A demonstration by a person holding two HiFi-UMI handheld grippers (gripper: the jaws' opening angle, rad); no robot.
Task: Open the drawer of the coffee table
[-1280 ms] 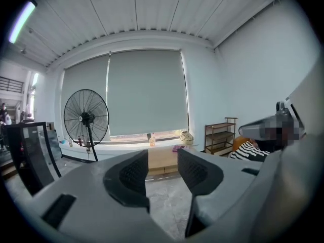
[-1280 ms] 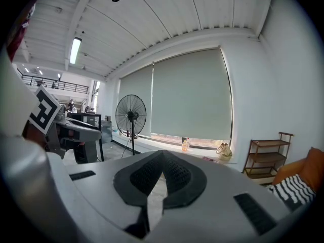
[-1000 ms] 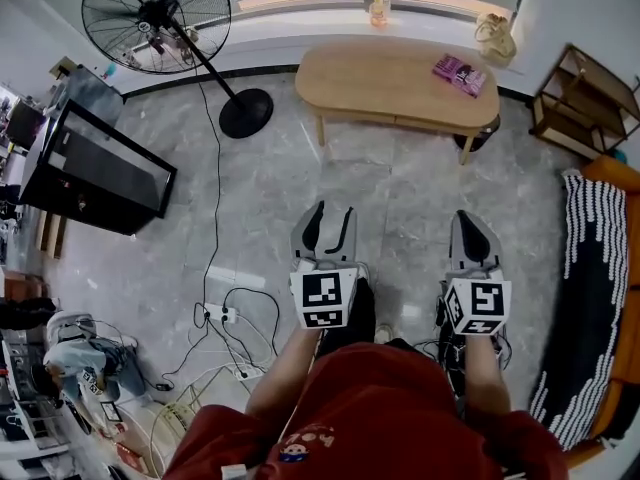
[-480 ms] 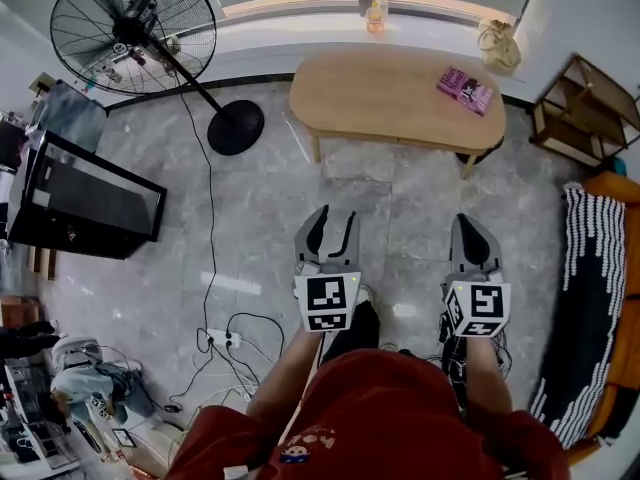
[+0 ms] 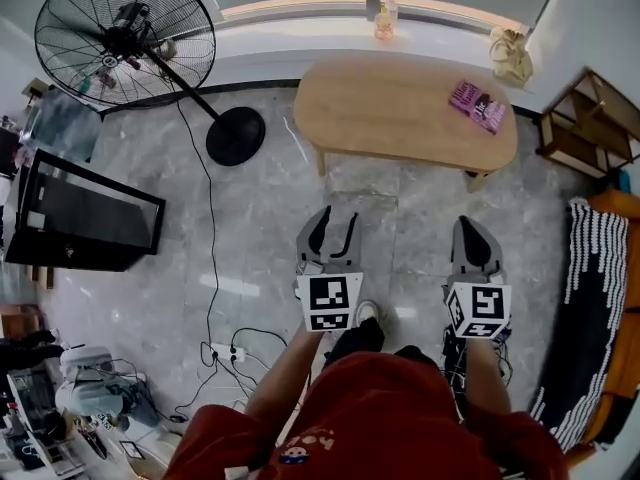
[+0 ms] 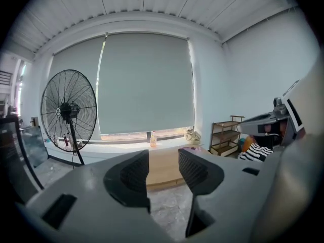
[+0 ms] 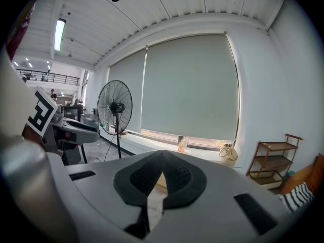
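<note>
The light wooden coffee table point(image 5: 400, 108) stands ahead by the window wall, and I cannot make out a drawer front along its near edge. Both grippers hang over the marble floor, well short of the table. My left gripper point(image 5: 333, 218) is open with nothing between its jaws. In the left gripper view, the left gripper point(image 6: 163, 156) frames the table point(image 6: 162, 178) in its gap. My right gripper point(image 5: 474, 224) is shut and empty. In the right gripper view, the right gripper point(image 7: 162, 153) has its tips touching.
A pink book point(image 5: 475, 101) lies on the table's right end. A standing fan point(image 5: 125, 38) with a round base point(image 5: 235, 136) is at left, and a black frame point(image 5: 80, 218) beyond it. A power strip with cables point(image 5: 225, 350) lies at lower left. A wooden shelf point(image 5: 590, 123) and a striped throw point(image 5: 585, 298) are at right.
The person has walked toward the coffee table, which now sits lower and larger in the head view. Both grippers came along with their jaws unchanged.
</note>
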